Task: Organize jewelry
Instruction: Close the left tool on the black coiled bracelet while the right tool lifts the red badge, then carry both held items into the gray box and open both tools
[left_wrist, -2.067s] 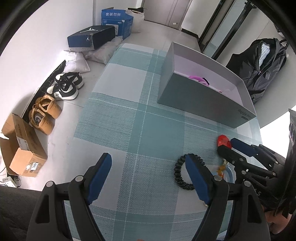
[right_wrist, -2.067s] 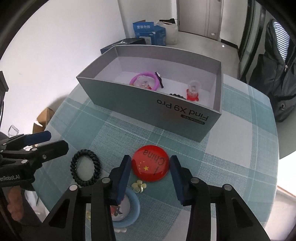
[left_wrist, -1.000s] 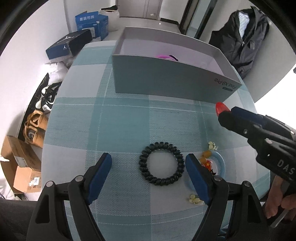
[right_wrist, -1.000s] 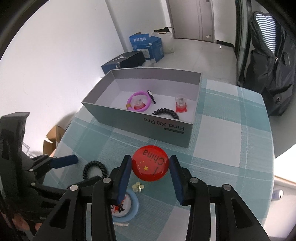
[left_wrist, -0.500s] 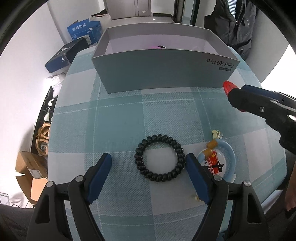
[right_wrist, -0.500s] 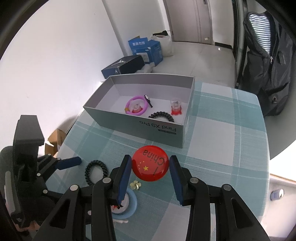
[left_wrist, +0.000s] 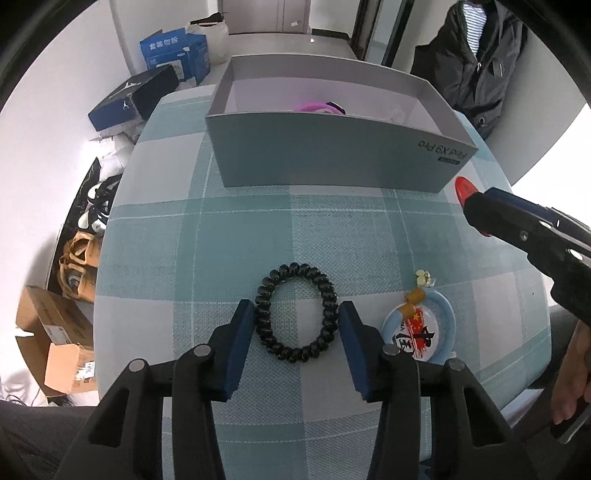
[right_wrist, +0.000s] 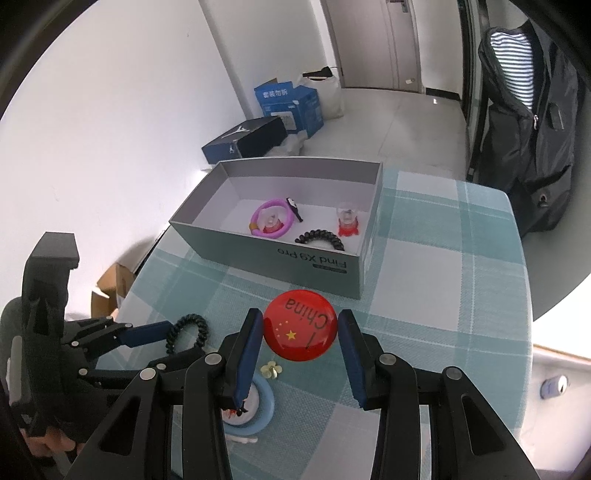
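Note:
A black spiral hair tie (left_wrist: 296, 312) lies on the checked tablecloth, and my left gripper (left_wrist: 296, 321) has closed in on it, its pads against both sides. It also shows in the right wrist view (right_wrist: 187, 330). My right gripper (right_wrist: 300, 334) is shut on a red round China badge (right_wrist: 300, 329) and holds it above the table; the badge's edge shows in the left wrist view (left_wrist: 464, 190). The grey open box (right_wrist: 317, 264) holds a purple ring (right_wrist: 272, 218), a black hair tie (right_wrist: 320, 237) and a small red-based globe (right_wrist: 347, 218).
A light-blue ring with a flag badge (left_wrist: 419, 332) and a small yellow flower (right_wrist: 272, 368) lie on the cloth near the front. A black backpack (right_wrist: 535, 147) hangs at the right. Shoe boxes (right_wrist: 245, 142), shoes and cardboard sit on the floor at the left.
My left gripper has narrowed from wide open to closed around the black hair tie. My right gripper has lifted and pulled back with the red badge, so the box looks farther away.

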